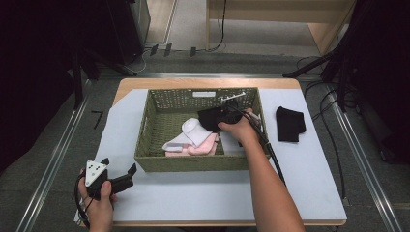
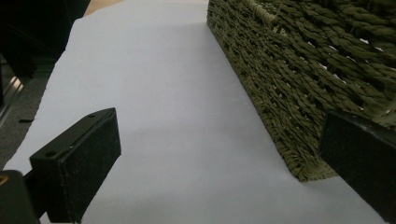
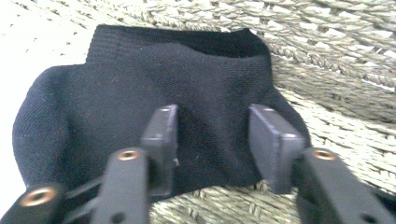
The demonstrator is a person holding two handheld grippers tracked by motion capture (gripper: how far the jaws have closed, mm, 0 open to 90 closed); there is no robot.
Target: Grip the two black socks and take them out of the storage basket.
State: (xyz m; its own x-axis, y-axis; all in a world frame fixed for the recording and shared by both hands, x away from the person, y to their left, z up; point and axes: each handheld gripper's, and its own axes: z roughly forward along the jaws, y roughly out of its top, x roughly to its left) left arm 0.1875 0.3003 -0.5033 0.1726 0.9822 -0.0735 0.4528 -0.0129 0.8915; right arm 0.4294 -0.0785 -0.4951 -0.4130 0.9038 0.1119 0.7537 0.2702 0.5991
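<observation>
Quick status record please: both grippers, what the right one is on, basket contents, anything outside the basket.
right gripper: in the basket, jaws part open over the black sock, a fold between them, no clear pinch
left gripper: open, idle on the table
basket: white sock, pink sock
outside basket: second black sock, on the table to its right

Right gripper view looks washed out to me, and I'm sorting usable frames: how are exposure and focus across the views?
Right gripper view: basket weave overexposed, top left blown out, black sock soft, jaws blurred. Left gripper view: evenly lit, near jaws soft. High view: table well lit, surroundings dark.
</observation>
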